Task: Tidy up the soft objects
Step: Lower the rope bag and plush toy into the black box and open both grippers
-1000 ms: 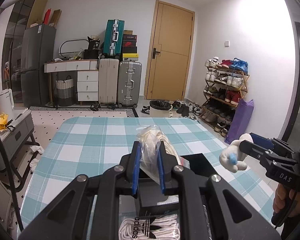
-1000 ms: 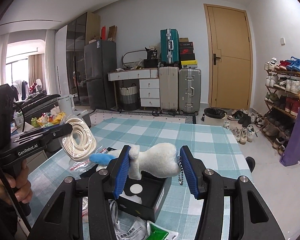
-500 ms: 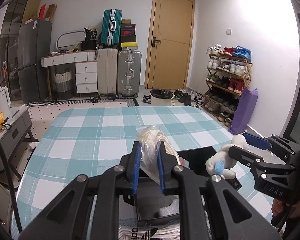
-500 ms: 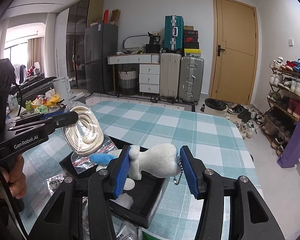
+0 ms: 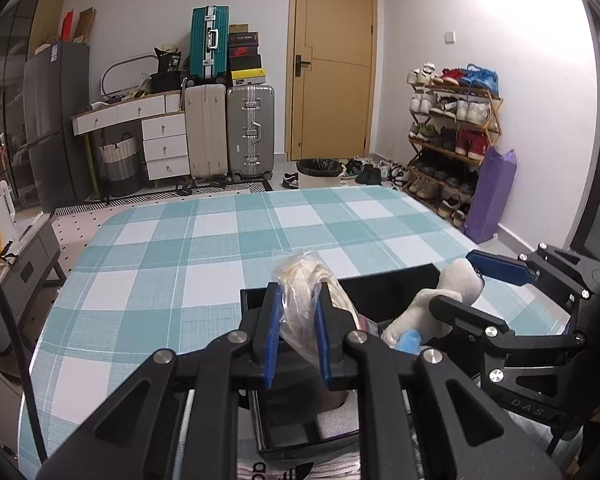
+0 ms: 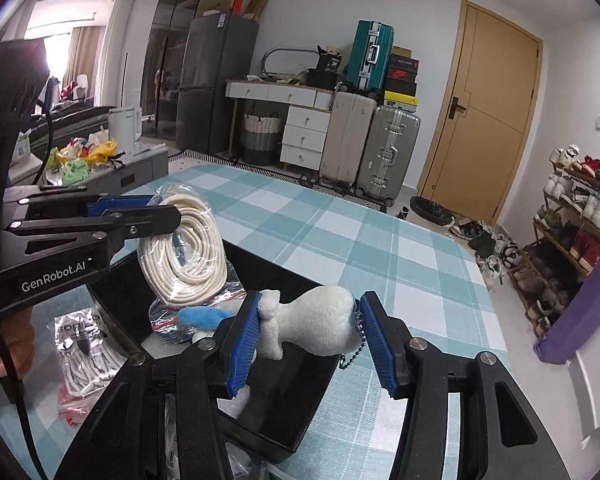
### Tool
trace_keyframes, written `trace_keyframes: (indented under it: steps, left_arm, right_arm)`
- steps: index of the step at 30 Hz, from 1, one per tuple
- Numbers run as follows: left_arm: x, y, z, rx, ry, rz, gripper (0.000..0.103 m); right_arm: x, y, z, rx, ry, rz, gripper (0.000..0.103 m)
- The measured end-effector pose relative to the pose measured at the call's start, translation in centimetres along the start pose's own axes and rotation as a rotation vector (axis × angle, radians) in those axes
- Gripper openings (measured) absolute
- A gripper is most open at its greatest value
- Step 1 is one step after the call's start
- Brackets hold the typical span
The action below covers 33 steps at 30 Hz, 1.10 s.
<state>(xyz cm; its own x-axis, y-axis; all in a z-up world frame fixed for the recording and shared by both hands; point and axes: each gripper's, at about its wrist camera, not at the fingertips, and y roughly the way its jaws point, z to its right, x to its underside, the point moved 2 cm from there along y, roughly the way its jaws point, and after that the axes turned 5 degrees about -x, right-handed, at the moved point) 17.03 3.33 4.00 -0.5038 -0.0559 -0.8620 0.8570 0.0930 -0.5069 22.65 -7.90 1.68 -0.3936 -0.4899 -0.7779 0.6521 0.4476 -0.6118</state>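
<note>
Left gripper (image 5: 298,322) clamped tight on bagged white cord coil (image 6: 186,258) above black box (image 6: 284,396). Right gripper (image 6: 308,338) partly closed, squeezing white plush toy (image 6: 316,320) over same box.

Bare checked tablecloth (image 5: 204,248) beyond the black box (image 6: 284,268); bagged laces (image 6: 82,356) left of it.

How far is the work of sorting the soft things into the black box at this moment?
Done: nothing soft clearly lies in the black box yet. In hand: the left gripper is shut on the bagged white cord, and the right gripper clamps the white plush toy, both over the box. Left: releasing both inside, then the bagged laces on the checked tablecloth.
</note>
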Motion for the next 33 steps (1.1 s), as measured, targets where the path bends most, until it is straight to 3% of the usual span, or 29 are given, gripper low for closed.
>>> trace_keyframes:
  steps: [21,25,26,29,33]
  left_arm:
    - [1.5,0.9,0.5,0.001,0.036,-0.093,0.017]
    - [1.2,0.6,0.4,-0.002,0.042,-0.091,0.040]
    - [1.1,0.4,0.4,-0.003,0.043,-0.087,0.052]
    - [0.9,-0.2,0.4,0.008,0.041,-0.065,0.057]
    - [0.9,-1.2,0.1,-0.024,0.029,-0.030,0.097]
  right_arm:
    - [0.5,1.7,-0.7,-0.090,-0.029,-0.045,0.051]
    - [0.3,1.4,-0.7,-0.082,-0.022,-0.028,0.059]
    - [0.2,1.2,-0.6,-0.083,-0.014,-0.024,0.062]
    - [0.2,0.5,-0.2,-0.060,0.000,-0.012,0.075]
    - [0.2,-1.1,0.2,-0.026,0.011,-0.001,0.092]
